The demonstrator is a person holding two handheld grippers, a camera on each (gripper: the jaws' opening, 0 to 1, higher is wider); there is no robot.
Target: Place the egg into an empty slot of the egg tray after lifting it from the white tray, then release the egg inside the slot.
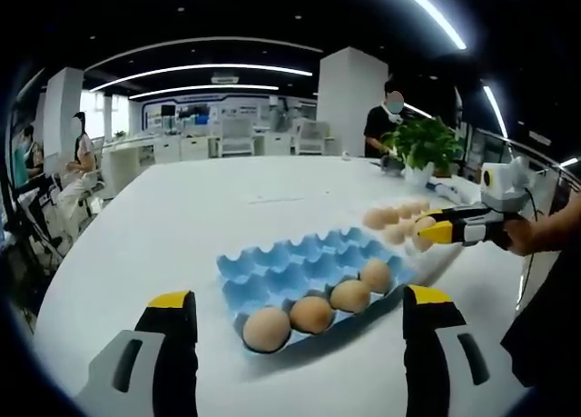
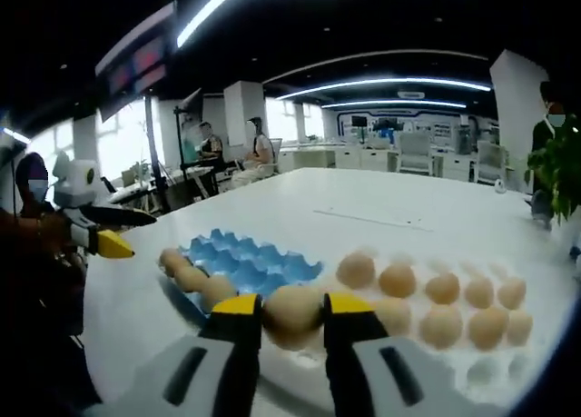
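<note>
A blue egg tray (image 1: 300,267) lies on the white table with several brown eggs (image 1: 311,313) along its near edge; its other slots are empty. My left gripper (image 1: 300,331) stands open in front of it, holding nothing. In the right gripper view, my right gripper (image 2: 291,315) is shut on a brown egg (image 2: 290,313) above the white tray (image 2: 472,367), which holds several more eggs (image 2: 442,288). The blue egg tray (image 2: 245,261) lies to its left. The right gripper (image 1: 436,228) also appears at the right of the left gripper view, over the white tray's eggs (image 1: 392,217).
The white table (image 1: 200,217) stretches far back. A potted green plant (image 1: 422,144) stands at its far right, with a person behind it. Other people sit at desks at the left. The left gripper (image 2: 109,240) enters the right gripper view from the left.
</note>
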